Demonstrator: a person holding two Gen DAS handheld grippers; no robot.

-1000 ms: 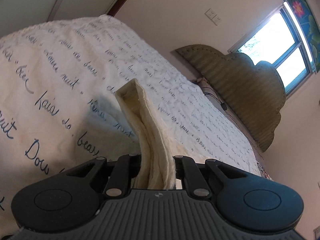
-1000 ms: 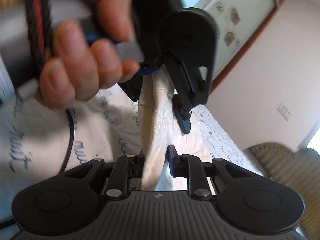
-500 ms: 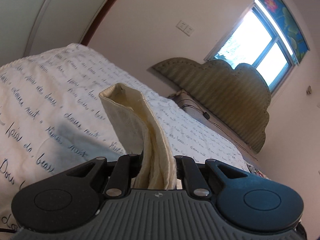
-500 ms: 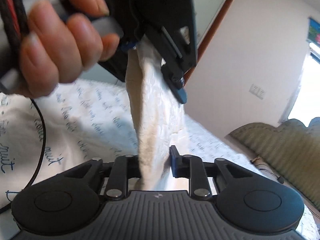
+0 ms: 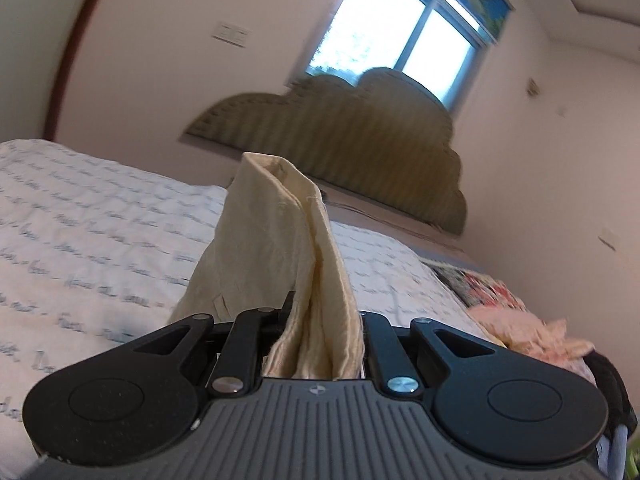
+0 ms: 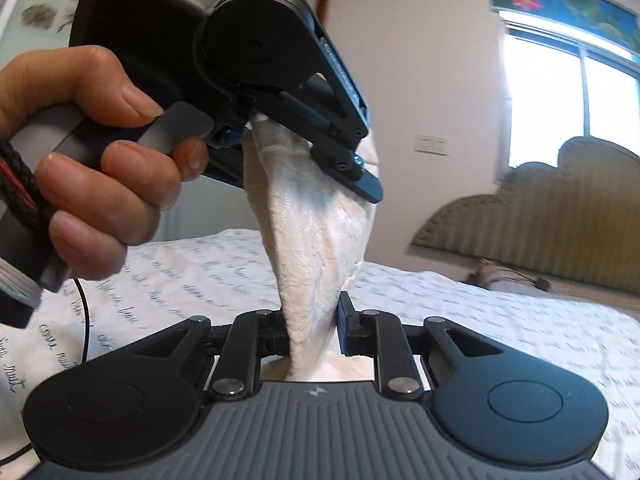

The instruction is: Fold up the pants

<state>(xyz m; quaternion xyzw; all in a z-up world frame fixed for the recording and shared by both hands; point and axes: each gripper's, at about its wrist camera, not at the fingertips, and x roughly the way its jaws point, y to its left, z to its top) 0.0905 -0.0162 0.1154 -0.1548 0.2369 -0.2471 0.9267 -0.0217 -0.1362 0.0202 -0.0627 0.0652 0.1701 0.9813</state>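
Left wrist: the left gripper [image 5: 320, 320] is clamped on a bunched fold of the cream pants [image 5: 276, 248], which stand up toward 12 o'clock from the jaws, lifted clear of the bed [image 5: 80, 216]. A headboard [image 5: 360, 136] sits at 1 o'clock and some pink cloth [image 5: 532, 328] at 4 o'clock. Most of the garment hangs below the frame, so its lie cannot be read here.

Right wrist: the right gripper [image 6: 312, 328] pinches a twisted band of the same pants, which runs up toward 12 o'clock into the left gripper, held by the person's hand [image 6: 92, 168] at 10 o'clock. I judge this the carry stage of a fold, one edge raised between both claws. Next, both should travel over together, keep the edge taut, and lay it on the fabric beneath before letting go. Where that lower fabric lies is hidden, and the fingertips are buried in cloth.
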